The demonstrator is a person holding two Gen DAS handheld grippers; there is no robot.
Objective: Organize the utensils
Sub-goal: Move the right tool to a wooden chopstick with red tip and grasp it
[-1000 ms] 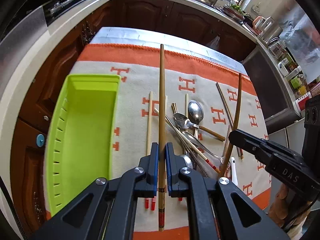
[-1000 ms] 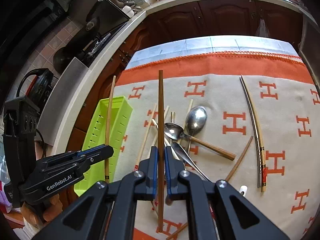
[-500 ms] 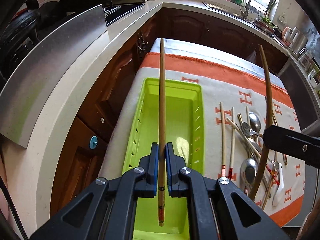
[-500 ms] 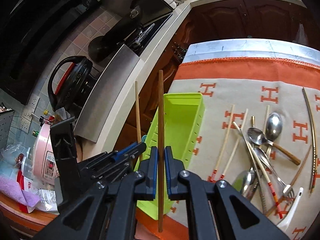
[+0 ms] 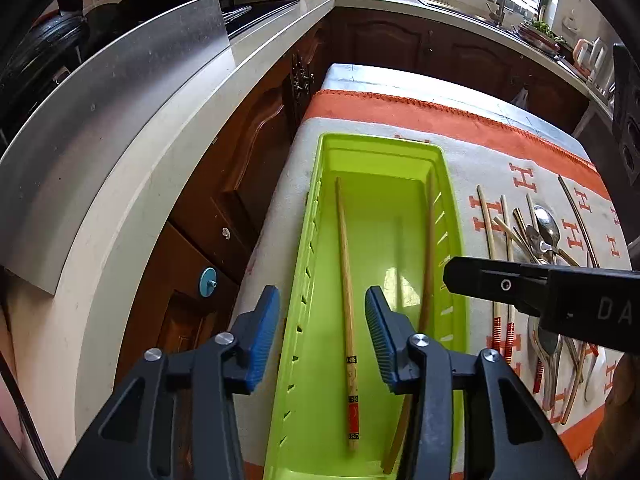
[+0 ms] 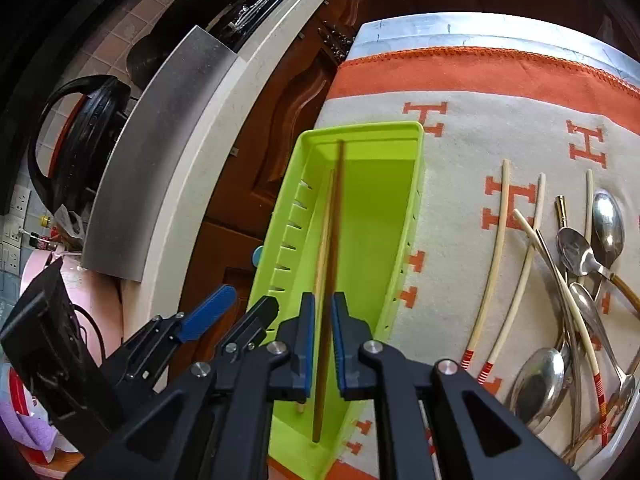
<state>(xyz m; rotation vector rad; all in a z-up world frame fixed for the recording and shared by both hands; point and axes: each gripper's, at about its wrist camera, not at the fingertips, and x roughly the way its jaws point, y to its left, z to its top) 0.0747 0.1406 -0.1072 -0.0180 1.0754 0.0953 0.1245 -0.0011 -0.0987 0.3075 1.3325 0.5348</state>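
A lime green tray (image 5: 454, 216) (image 6: 416, 184) stands on the left of the orange and beige cloth. My left gripper (image 5: 322, 332) is open above the tray; a light wooden chopstick (image 5: 346, 300) (image 6: 322, 248) lies flat in the tray below it. My right gripper (image 6: 321, 336) is slightly open around a dark wooden chopstick (image 6: 334, 240) (image 5: 429, 248), which lies along the tray's right side. The jaws no longer press it. The right gripper's finger (image 5: 500, 284) shows in the left wrist view.
Loose utensils lie on the cloth (image 6: 500, 120) to the right: pale chopsticks (image 6: 496, 248), metal spoons (image 6: 608, 224), a thin dark chopstick pair (image 5: 576, 216). The kitchen counter (image 5: 132, 208) runs close along the left. Dark cabinets stand behind.
Both grippers moved left over the tray. The left gripper opened and its light chopstick dropped into the tray. The right gripper lowered the dark chopstick into the tray and loosened on it.
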